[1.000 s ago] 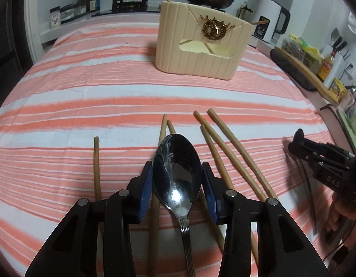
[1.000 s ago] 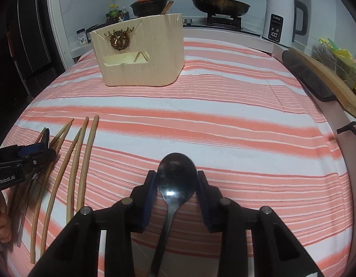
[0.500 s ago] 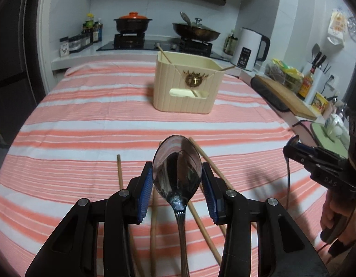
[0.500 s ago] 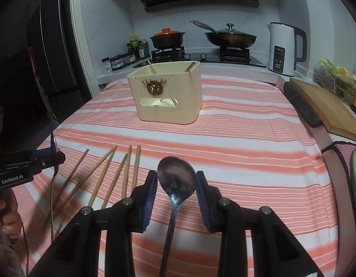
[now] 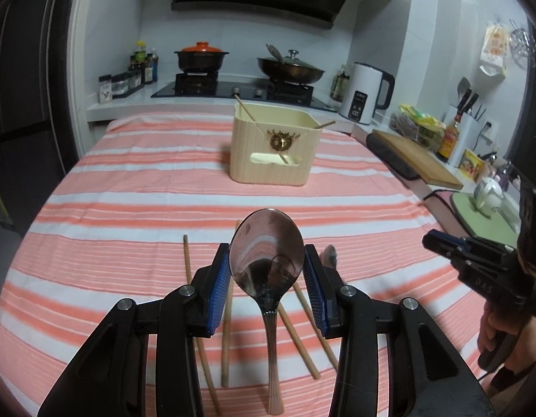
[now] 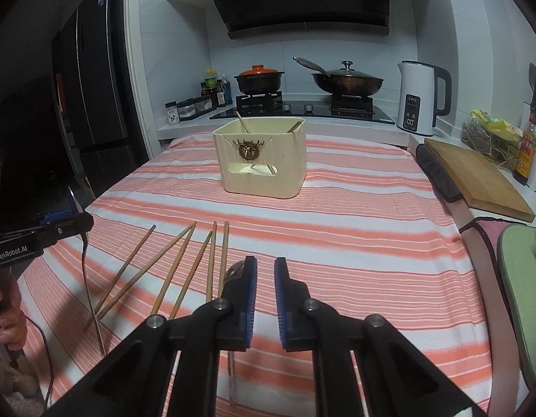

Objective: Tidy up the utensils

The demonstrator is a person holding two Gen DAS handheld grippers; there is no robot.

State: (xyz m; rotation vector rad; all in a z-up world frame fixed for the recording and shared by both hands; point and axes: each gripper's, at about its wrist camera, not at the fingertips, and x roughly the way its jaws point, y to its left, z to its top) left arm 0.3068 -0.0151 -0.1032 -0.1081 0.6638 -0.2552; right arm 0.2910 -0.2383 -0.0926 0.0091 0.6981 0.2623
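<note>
Left gripper point(image 5: 266, 278) jaws clenched on the bowl of a steel spoon point(image 5: 266, 257); bowl upright between the blue pads, handle hanging down toward the camera; spoon held clear above the desk point(image 5: 129, 208), which was covered in an orange-and-white striped cloth.

Right gripper point(image 6: 265, 271) jaws were closing with nothing between them; narrow gap between the pads still visible; no grasp.

Second spoon point(image 6: 234, 271) sat just outside the right gripper's left finger, bowl peeking past it, handle running below the gripper; in the left wrist view it showed blurred behind the right pad point(image 5: 329, 255); could not tell whether it lay flat on the cloth.

Loose wooden chopsticks point(image 6: 184, 260) lay fanned on the cloth, between the two grippers and under the left one point(image 5: 226, 330).

Cream utensil holder point(image 6: 264, 166) stood upright further along the desk, well apart from both grippers; two chopsticks leaned inside it.

From the right wrist view, the left gripper point(image 6: 78, 215) was at the far left, its spoon seen edge-on point(image 6: 83, 260); a hand point(image 6: 7, 316) gripped its handle.
</note>
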